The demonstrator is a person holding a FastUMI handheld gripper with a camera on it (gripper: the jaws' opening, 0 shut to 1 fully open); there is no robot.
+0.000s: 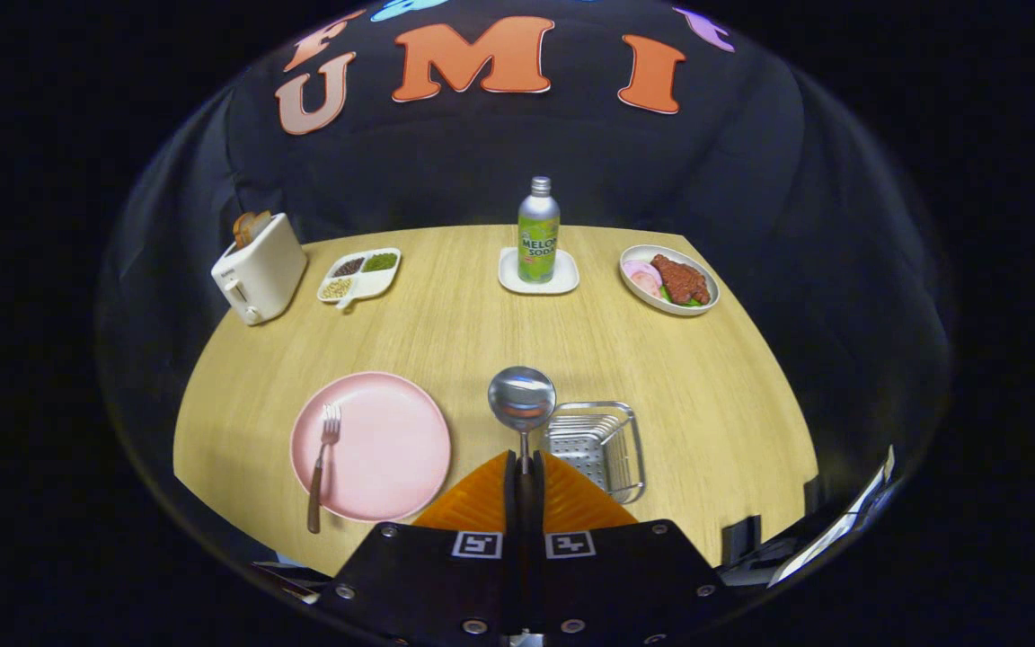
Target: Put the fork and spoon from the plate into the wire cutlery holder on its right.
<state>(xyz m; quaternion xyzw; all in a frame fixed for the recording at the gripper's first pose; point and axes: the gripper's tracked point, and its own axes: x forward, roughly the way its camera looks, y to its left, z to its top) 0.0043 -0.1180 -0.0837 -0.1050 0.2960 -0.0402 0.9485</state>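
The gripper [524,469] has its 2 orange fingers [480,503] pressed together on the handle of the spoon [522,401], which stands up between them with its round bowl raised above the wooden table [482,332], in the gap between the pink plate [387,449] and the wire cutlery holder [597,447]. The fork [321,463] lies on the left part of the plate, tines pointing away from the fingers and its brown handle reaching over the near rim. The holder sits just right of the fingers, close beside the plate. Beyond them, along the far edge of the table, stand a white toaster [259,270] with bread in it, a divided snack tray [359,274], a green soda bottle [538,231] on a small white dish [538,272], and a bowl of food [669,279].
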